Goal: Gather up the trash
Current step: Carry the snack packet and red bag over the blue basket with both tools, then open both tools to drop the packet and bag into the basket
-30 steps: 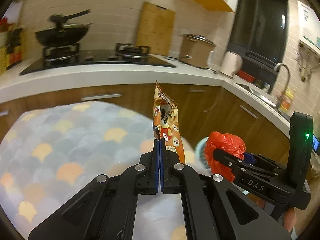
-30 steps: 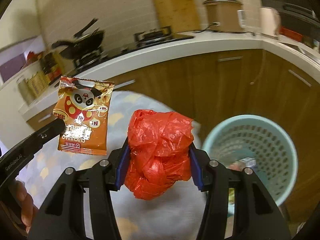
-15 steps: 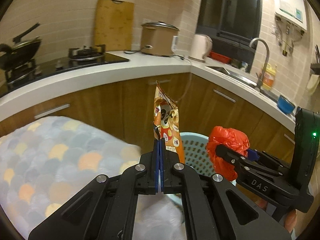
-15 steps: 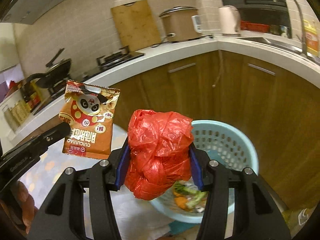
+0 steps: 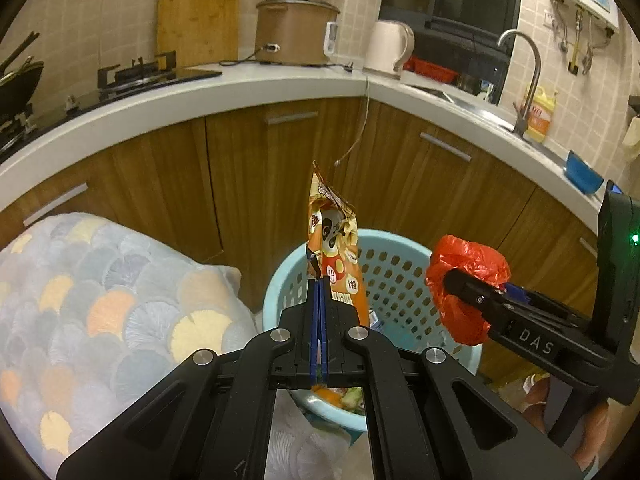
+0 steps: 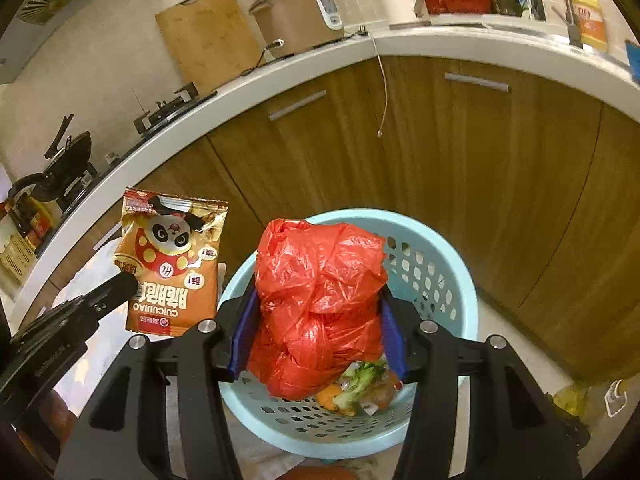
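While the right gripper [image 6: 318, 312] clamps a red plastic bag [image 6: 320, 304] above the blue perforated basket [image 6: 452, 264], the left gripper [image 5: 319, 280] pinches a panda snack packet [image 5: 334, 256] edge-on near the rim. Risk: released there, the light packet could flutter outside the basket.

My left hand-held gripper [image 5: 319, 284] is black with blue pads, on an orange snack bag [image 6: 172, 264] printed with a panda. Right hand-held gripper [image 6: 316, 316], same colours, on a red plastic bag [image 6: 320, 304]. Pale blue perforated basket [image 6: 460, 276], white counter [image 5: 200, 96], brown wood cabinets [image 5: 248, 168], pastel fan-pattern cloth [image 5: 100, 304].
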Tool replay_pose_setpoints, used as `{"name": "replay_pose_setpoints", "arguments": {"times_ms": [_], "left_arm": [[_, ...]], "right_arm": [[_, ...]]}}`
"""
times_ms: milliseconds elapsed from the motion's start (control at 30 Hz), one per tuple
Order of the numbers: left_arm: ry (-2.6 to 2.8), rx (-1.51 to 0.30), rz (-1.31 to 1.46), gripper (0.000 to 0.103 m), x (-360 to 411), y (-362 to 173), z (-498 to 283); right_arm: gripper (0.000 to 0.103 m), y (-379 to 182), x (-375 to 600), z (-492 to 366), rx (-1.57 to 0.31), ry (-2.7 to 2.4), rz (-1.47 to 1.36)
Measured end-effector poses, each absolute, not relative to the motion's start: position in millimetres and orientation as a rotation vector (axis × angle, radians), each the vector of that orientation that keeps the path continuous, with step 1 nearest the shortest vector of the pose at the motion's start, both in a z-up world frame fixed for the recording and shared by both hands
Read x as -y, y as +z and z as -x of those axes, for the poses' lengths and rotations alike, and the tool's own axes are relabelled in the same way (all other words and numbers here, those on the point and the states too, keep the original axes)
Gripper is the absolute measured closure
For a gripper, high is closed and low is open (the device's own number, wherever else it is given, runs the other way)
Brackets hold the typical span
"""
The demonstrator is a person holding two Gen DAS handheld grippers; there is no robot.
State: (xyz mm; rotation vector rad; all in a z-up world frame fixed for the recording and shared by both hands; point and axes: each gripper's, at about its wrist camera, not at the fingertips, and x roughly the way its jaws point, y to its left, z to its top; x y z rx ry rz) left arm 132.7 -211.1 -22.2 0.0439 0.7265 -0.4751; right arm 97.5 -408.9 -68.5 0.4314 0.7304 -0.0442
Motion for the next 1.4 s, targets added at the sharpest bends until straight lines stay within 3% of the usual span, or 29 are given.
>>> {"name": "replay_pose_setpoints", "arguments": {"times_ms": [100,133,233,267,533,700,800,900,1067,1400], "left_arm": [[-0.472,-0.761,-0.044,0.101,213.0,-33.4,-139.5],[-0.469,-0.764,-0.046,0.095,213.4,-35.2,-139.6],[-0.439,-0.751,-0.058,0.065,211.4,-38.0,-138.8],[-0.438,-0.746,-0.058,0.062,211.1,-37.8,-138.1],[-0.433,-0.743,-0.036,0.059,199.8,-36.7,-133.7],[-0.438,-0.735,-0.027,0.059,195.2,-34.5,-128.1],[-0.436,-0.727,-0.012,0.057,189.0,-31.5,-123.5],[-0.424,-0.701,0.008,0.049,180.3,-25.7,-114.7],[-0.352,-0.606,0.004,0.025,167.0,-13.9,-93.2],[-0.201,-0.451,-0.031,0.018,140.8,-1.8,-60.3]], "right_arm": [[0.047,-77.8,411.9,-103.7,-0.760,-0.044,-0.453],[0.045,-79.8,412.3,-105.0,-0.767,-0.034,-0.458],[0.043,-84.5,412.0,-105.8,-0.776,-0.002,-0.452],[0.043,-85.1,411.7,-105.3,-0.773,-0.005,-0.445],[0.042,-84.2,407.4,-104.0,-0.779,-0.004,-0.433],[0.027,-87.6,404.1,-102.1,-0.795,-0.024,-0.408],[0.026,-83.1,401.7,-97.7,-0.786,-0.026,-0.394],[0.026,-74.3,399.4,-89.7,-0.764,-0.015,-0.403],[0.026,-52.4,379.5,-71.6,-0.706,-0.026,-0.323],[0.024,-18.1,341.1,-33.2,-0.532,-0.150,-0.153]]}}
